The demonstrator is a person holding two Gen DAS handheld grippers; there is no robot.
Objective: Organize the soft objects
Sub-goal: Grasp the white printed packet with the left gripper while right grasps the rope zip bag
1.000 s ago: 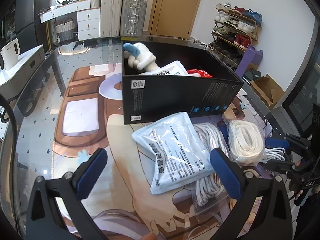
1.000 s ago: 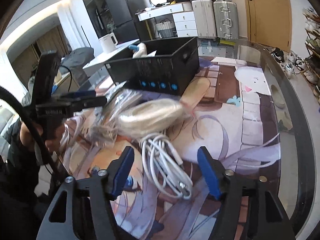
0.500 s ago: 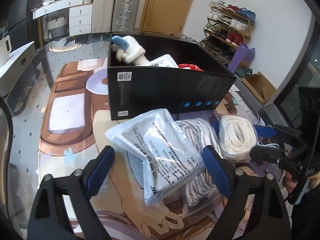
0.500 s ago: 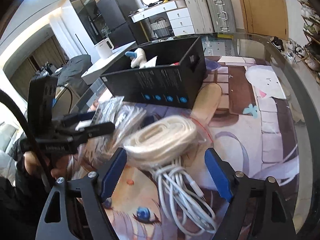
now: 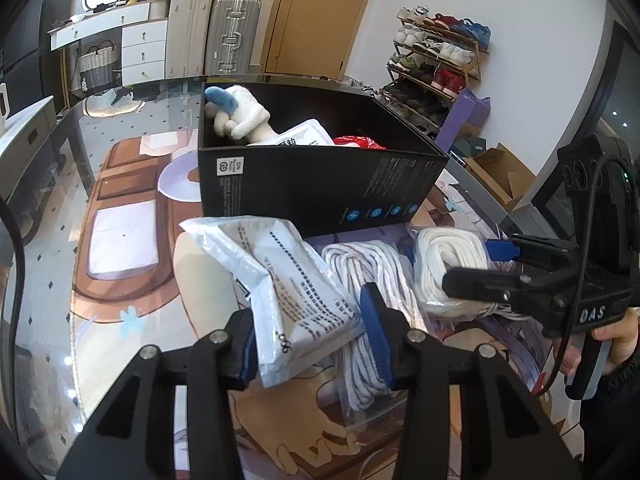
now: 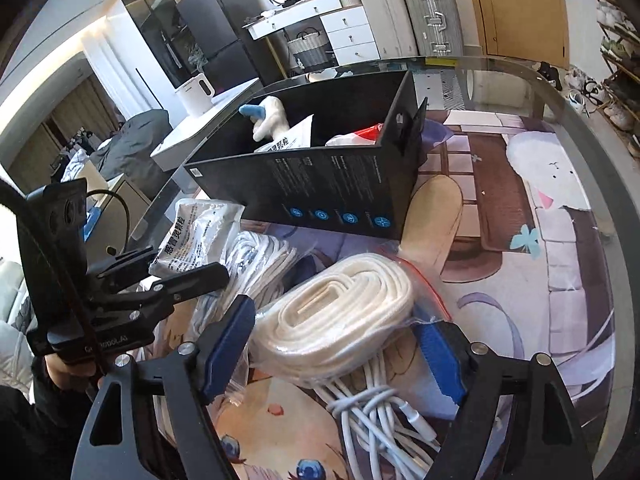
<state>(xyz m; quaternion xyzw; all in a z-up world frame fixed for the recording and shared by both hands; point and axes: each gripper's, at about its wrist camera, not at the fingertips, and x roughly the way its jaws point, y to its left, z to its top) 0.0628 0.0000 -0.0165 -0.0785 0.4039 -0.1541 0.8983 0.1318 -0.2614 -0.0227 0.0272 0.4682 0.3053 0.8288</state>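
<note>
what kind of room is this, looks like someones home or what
Most likely a lived-in home, perhaps an entryway or living area. A shoe rack full of shoes stands by a wooden door, two suitcases are parked against the wall, and a white drawer unit stands beside them.

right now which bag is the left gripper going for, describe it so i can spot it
Find the tall black cardboard box on the printed mat. Against its near wall lies a flat white plastic packet with black printed text, between the closing jaws of the left gripper. Unlike the clear zip bags of coiled white rope beside it, it is opaque and lettered.
</note>
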